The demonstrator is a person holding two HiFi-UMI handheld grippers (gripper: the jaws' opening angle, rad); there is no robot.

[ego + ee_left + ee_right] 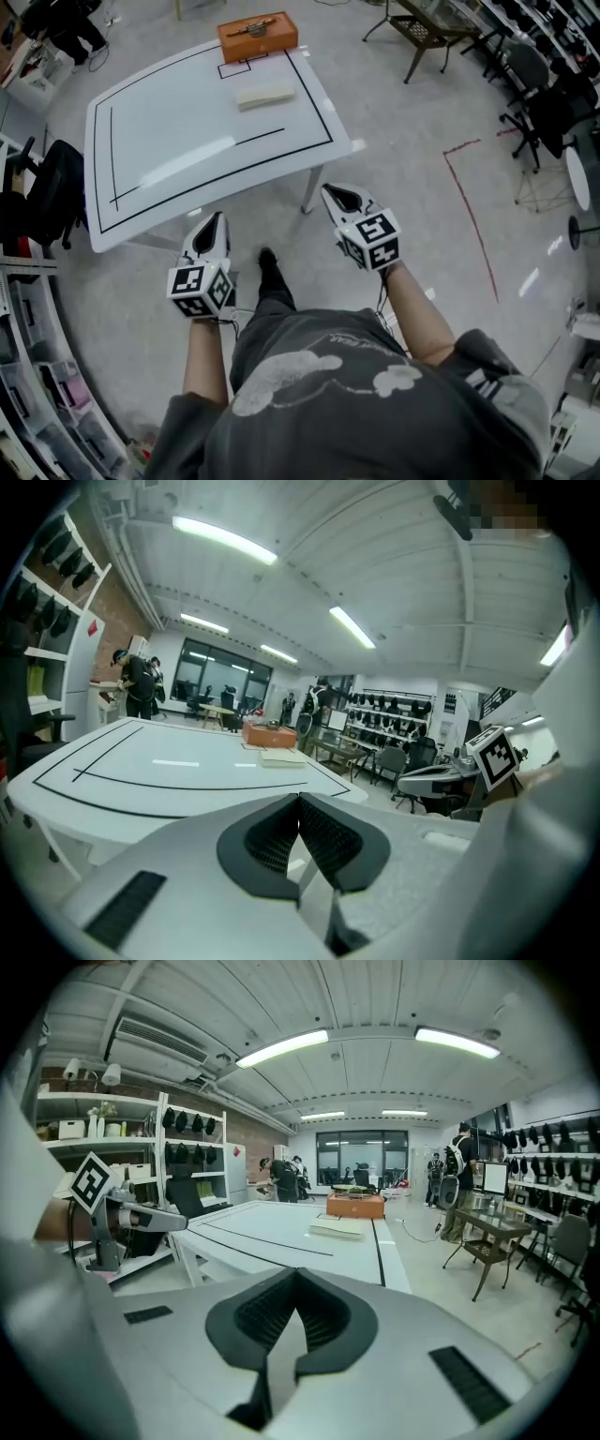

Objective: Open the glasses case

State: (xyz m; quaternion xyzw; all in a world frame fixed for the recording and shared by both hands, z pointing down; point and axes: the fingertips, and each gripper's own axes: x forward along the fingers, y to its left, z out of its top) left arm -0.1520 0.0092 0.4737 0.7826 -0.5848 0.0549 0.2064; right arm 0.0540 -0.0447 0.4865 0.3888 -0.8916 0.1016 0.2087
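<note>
A cream, flat glasses case point(265, 96) lies shut on the far part of the white table point(178, 141), just in front of an orange box point(258, 36). Both grippers hang in the air short of the table's near edge, well away from the case. My left gripper point(218, 218) points at the near edge, my right gripper point(334, 191) at the table's near right corner. The left gripper point(299, 801) has its pads together with nothing between them, and the case point(283, 757) shows far ahead of it. The right gripper point(296, 1274) is shut and empty too, with the case point(337, 1227) far off.
Black lines mark a frame on the tabletop. A dark side table point(427, 28) and office chairs point(539, 84) stand at the right, and red tape point(473, 216) marks the floor. Shelving point(37, 375) and a black chair point(47, 187) line the left. People point(136, 682) stand at the room's far end.
</note>
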